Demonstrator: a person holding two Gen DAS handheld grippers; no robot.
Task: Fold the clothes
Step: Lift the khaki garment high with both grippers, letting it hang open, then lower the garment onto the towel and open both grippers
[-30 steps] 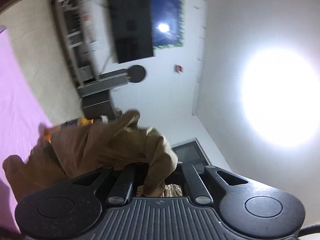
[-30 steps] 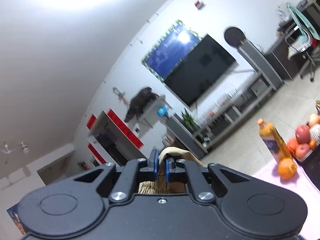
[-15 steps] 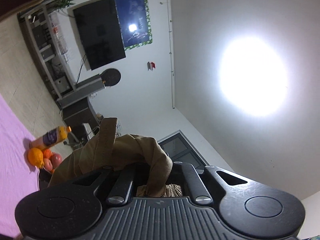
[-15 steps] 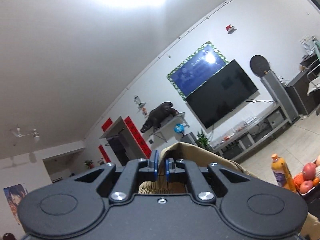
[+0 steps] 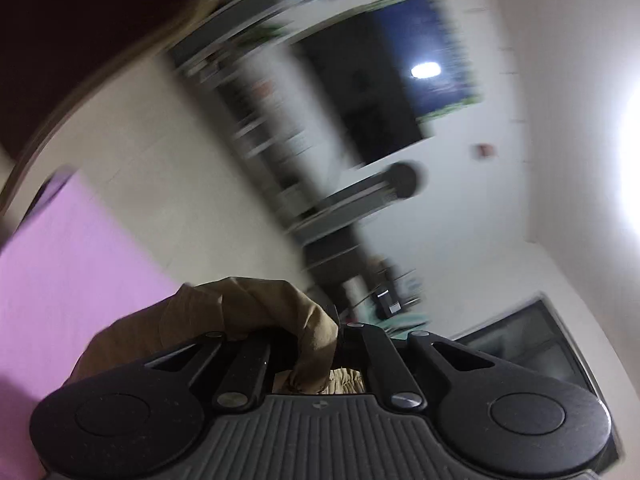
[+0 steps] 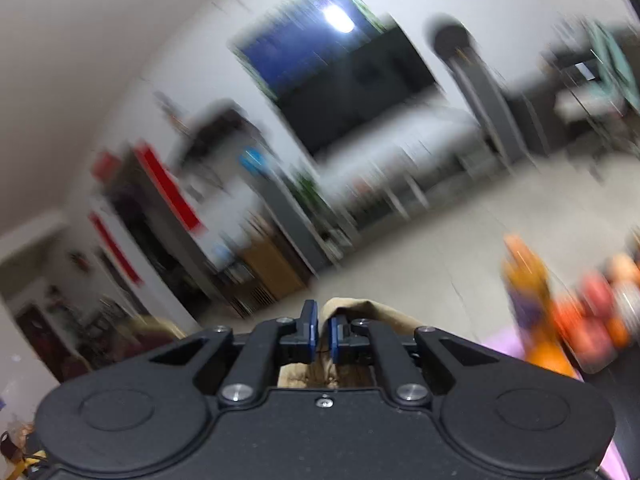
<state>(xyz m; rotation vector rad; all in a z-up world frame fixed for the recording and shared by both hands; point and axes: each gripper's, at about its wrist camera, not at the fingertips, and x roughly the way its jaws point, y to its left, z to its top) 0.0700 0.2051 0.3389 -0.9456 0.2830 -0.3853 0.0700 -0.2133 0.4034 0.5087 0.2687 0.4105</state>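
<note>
A tan-brown garment [image 5: 240,316] is bunched over my left gripper [image 5: 316,344], which is shut on it; the cloth hides the fingertips and drapes left toward the pink table cover [image 5: 68,272]. My right gripper [image 6: 323,336] is shut on another part of the same garment [image 6: 360,308], a fold pinched between the blue pads [image 6: 310,328]. Both views are motion-blurred and tilted up at the room.
An orange juice bottle [image 6: 528,280] and a pile of fruit [image 6: 600,300] sit at the right on the pink cover [image 6: 504,346]. A wall TV [image 6: 360,92] and shelving stand across the tiled floor.
Both grippers have swung down from pointing at the ceiling toward the table, still holding the garment. The pink cover has come back into the left view.
</note>
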